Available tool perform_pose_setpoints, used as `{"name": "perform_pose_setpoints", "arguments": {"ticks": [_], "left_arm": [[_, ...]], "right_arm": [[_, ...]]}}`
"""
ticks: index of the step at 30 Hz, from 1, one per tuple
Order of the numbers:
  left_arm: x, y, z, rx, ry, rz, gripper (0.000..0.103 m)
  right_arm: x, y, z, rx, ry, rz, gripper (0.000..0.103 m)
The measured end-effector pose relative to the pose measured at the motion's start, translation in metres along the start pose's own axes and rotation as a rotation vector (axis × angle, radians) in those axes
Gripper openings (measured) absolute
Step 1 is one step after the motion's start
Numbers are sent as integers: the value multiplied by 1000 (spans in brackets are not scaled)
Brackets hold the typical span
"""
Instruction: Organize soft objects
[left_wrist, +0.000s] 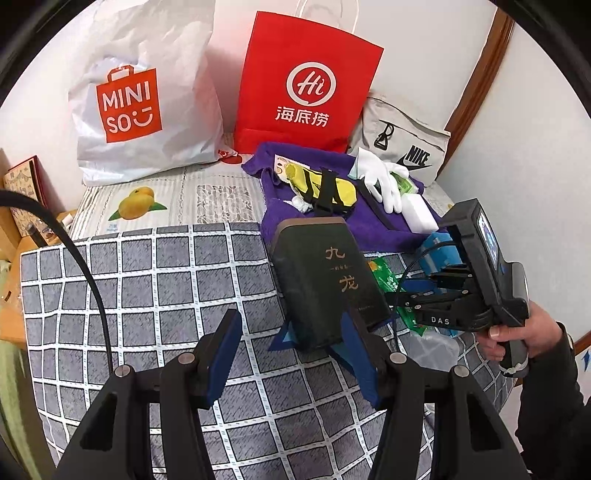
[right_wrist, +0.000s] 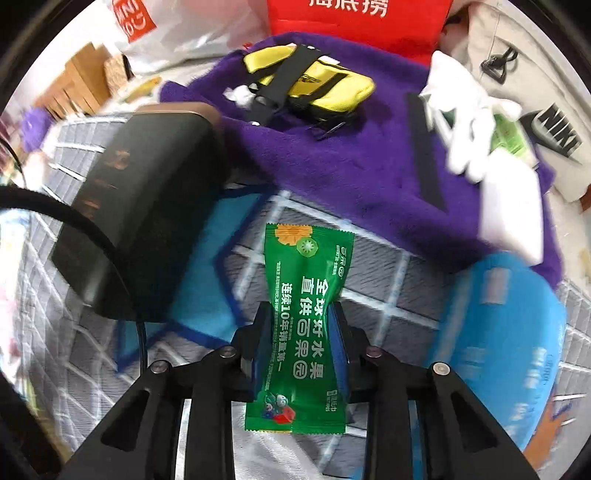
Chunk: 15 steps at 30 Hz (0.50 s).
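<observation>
A: Right gripper (right_wrist: 299, 325): fingers (right_wrist: 264, 339) clamped on the green wet-wipe sachet (right_wrist: 304, 317), pinched at its waist. Film visibly cinched in where the pads press; both crimped ends flare free.

B: Location of sachet?

A: Over the grey checked bedspread (right_wrist: 373, 280), between the dark green box (right_wrist: 140, 206) and the light blue tissue pack (right_wrist: 495, 343). Lifted or resting on the bedspread: cannot tell. Purple towel (right_wrist: 332, 158) just beyond, carrying the yellow pouch (right_wrist: 314, 85) and white gloves (right_wrist: 465, 122).

B: Handling notes?

A: Judged light, limp, glossy film, so likely slippery. Mid-body pinch looks sound; a grip at a crimped end would probably let it swing or slide. No fragility concern; squeezing harder only deforms it.

B: Left gripper (left_wrist: 291, 347)?

A: Fingers (left_wrist: 227, 347) apart, about halfway, nothing pressed between them. Right-hand finger close against the lower edge of the dark green box in the left wrist view; contact not certain. Box looks rigid and comparatively heavy, not a soft item.

B: Candidate destinations?

A: White Miniso bag (left_wrist: 147, 96), red Haidilao paper bag (left_wrist: 306, 85), grey Nike tote (left_wrist: 406, 144) standing at the wall behind the towel. Intended one not determinable.
</observation>
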<state>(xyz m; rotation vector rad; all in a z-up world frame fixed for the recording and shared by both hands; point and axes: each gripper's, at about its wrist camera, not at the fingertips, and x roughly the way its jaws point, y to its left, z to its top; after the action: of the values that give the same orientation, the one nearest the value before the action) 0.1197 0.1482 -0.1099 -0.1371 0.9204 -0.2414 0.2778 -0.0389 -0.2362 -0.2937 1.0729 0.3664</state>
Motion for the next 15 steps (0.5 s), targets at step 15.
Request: {"name": "perform_pose_setpoints", "arguments": {"ticks": [15], "left_arm": [[9, -4, -11, 10, 38, -9, 54]], "right_arm": [[0, 37, -24, -79, -19, -8, 44]]}}
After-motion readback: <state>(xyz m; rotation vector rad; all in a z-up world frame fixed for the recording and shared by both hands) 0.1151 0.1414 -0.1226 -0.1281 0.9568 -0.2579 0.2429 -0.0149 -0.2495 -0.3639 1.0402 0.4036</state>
